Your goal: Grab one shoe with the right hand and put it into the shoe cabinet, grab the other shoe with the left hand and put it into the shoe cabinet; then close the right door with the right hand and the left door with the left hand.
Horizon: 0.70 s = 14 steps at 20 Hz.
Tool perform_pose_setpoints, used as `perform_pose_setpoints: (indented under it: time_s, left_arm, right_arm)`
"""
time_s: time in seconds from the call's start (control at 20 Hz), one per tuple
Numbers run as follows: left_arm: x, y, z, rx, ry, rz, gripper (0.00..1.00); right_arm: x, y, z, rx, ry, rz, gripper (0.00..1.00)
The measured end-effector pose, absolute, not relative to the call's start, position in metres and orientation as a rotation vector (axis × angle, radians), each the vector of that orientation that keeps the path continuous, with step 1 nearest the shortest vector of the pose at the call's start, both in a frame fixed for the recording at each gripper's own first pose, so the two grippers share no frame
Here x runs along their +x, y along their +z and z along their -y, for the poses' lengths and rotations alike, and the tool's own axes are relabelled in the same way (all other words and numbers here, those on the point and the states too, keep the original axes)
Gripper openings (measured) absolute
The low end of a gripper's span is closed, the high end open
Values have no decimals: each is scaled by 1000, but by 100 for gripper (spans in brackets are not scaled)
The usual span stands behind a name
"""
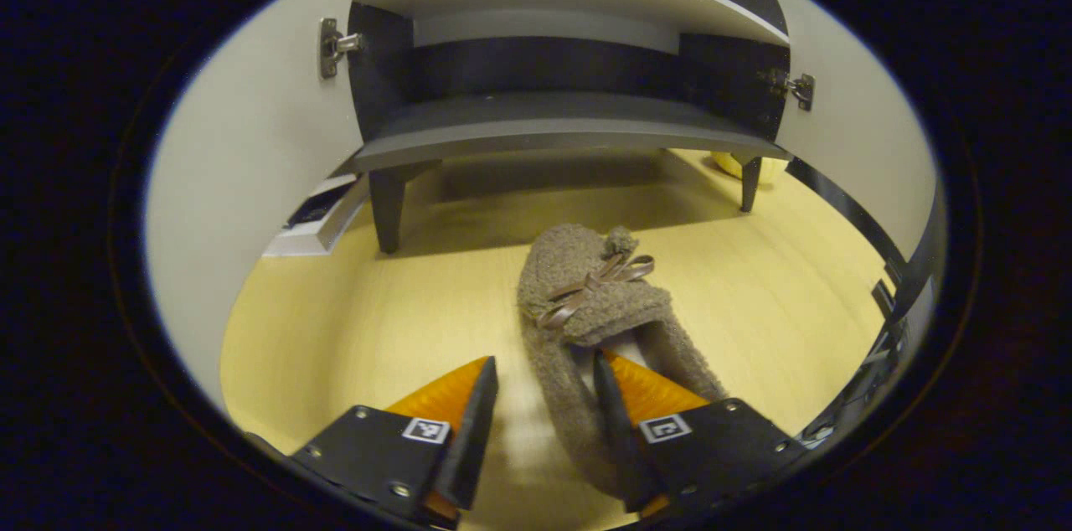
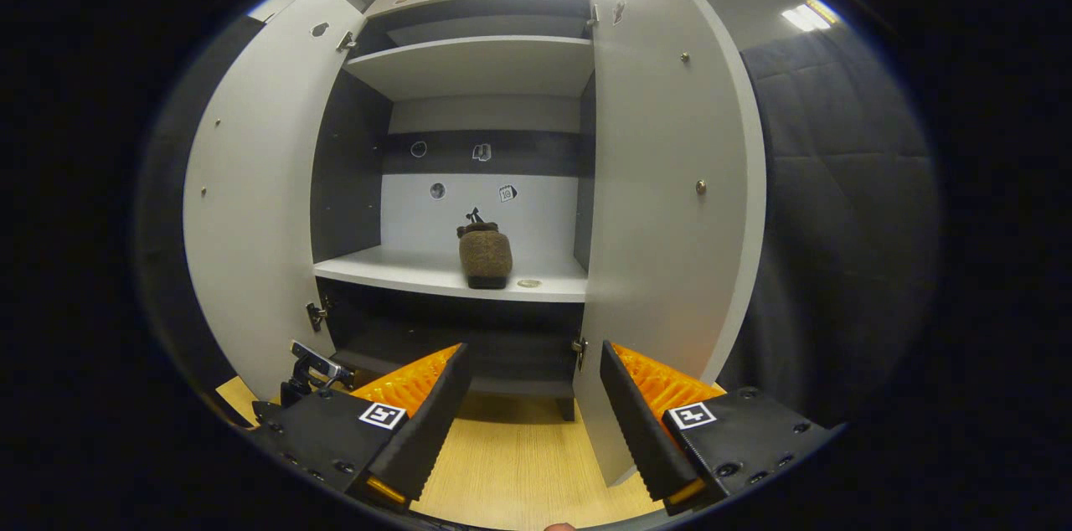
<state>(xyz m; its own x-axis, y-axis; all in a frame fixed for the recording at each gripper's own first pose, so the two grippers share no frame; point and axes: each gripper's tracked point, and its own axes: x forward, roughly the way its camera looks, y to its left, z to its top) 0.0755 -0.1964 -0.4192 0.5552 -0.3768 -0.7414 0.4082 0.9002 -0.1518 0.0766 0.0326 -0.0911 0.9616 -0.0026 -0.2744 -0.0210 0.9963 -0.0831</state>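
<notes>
Left gripper (image 1: pixel 544 384): jaws spread wide, straddling the fuzzy slipper's (image 1: pixel 586 296) heel rim on the floor (image 1: pixel 377 305).
Right gripper (image 2: pixel 532 380): jaws released, empty.
Shoe cabinet (image 2: pixel 469 280): doors open, other slipper (image 2: pixel 484 253) on shelf.

floor (image 1: pixel 377 322): pale yellow wood-grain boards | white flat box (image 1: pixel 322 221): lies on the floor at left, beside a dark furniture leg | ceiling light (image 2: pixel 806 17): bright panel at upper right | dark quilted curtain (image 2: pixel 837 204): hangs along the right side
</notes>
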Motion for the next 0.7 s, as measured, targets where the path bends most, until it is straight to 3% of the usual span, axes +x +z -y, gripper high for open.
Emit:
perform_pose_setpoints:
  time_s: [0.2,0.25,0.35,0.7]
  left_arm:
    - [75,-417,201,68,-463,-861,31]
    - [81,-417,192,108,-412,-848,30]
    - [83,-411,191,78,-377,-845,6]
    - [92,-371,181,24,-301,-794,2]
  right_arm:
    - [70,-89,-34,-90,23,-279,98]
    - [69,-88,-35,-90,28,-277,98]
    - [64,-86,-36,-87,37,-273,98]
    - [45,-79,-31,-71,64,-266,98]
